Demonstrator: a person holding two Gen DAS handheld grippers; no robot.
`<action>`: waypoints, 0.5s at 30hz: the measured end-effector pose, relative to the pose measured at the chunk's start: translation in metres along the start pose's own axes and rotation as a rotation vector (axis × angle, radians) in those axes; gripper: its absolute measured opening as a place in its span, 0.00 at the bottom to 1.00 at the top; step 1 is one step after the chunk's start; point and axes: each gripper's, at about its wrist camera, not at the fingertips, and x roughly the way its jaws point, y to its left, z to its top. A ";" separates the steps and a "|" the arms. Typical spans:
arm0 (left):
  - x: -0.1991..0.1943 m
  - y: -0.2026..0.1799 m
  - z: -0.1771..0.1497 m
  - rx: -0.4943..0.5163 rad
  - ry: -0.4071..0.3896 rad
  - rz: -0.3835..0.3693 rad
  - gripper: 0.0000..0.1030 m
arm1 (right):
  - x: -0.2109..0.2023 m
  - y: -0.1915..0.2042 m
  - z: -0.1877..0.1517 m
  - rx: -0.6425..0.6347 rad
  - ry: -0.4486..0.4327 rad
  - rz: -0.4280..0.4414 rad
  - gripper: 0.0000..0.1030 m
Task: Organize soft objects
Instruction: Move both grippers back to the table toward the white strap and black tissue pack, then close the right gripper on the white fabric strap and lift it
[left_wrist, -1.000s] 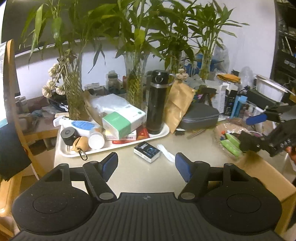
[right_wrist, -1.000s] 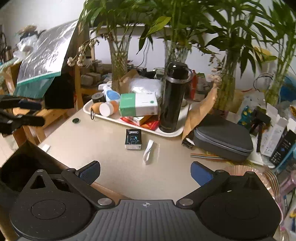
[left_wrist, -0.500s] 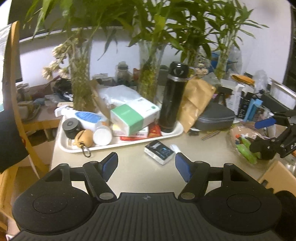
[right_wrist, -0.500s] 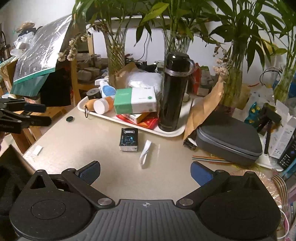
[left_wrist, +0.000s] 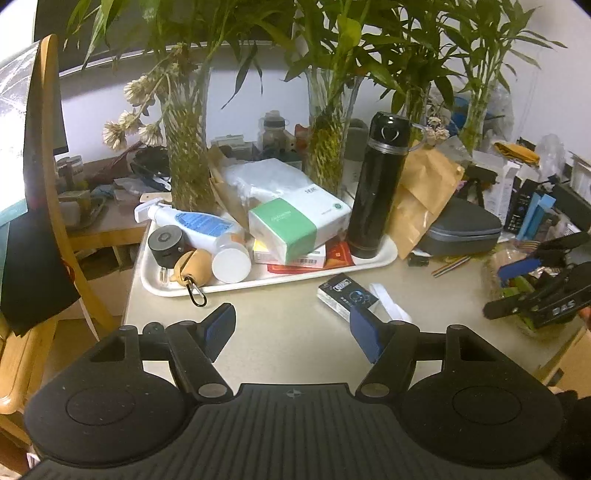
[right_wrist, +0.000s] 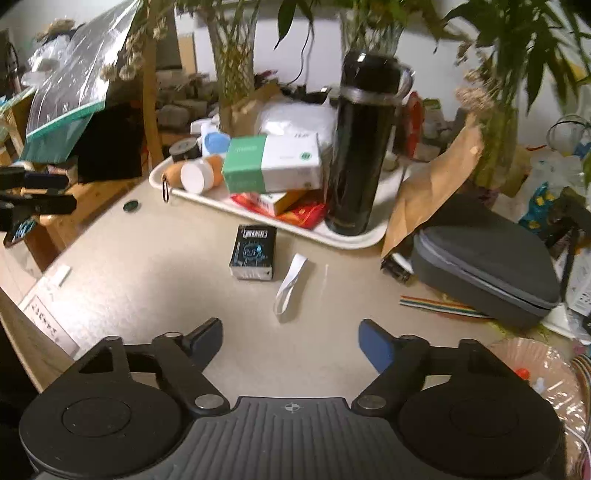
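Both tools are empty so far. The right gripper (right_wrist: 290, 338) has just been closing a bit, jaws spread over bare table; the left gripper (left_wrist: 291, 326) is spread too. Just ahead lies the white strap (right_wrist: 290, 282), beyond it the tissue pack (right_wrist: 271, 162) on the tray (right_wrist: 207, 197). Looks like the approach step; next comes lowering onto something soft.

Beige table (right_wrist: 155, 266) — white tray (right_wrist: 354, 236), small black box (right_wrist: 253, 254), white strip (right_wrist: 290, 284), grey case (right_wrist: 487, 269)
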 end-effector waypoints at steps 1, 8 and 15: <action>0.000 0.000 0.001 -0.003 0.002 -0.001 0.66 | 0.005 0.000 0.000 -0.005 0.010 0.007 0.72; 0.003 -0.004 0.003 0.016 0.006 0.012 0.66 | 0.034 -0.002 0.003 -0.033 0.066 0.050 0.61; 0.006 -0.007 0.002 0.036 0.030 0.013 0.66 | 0.062 -0.004 0.007 -0.050 0.100 0.063 0.58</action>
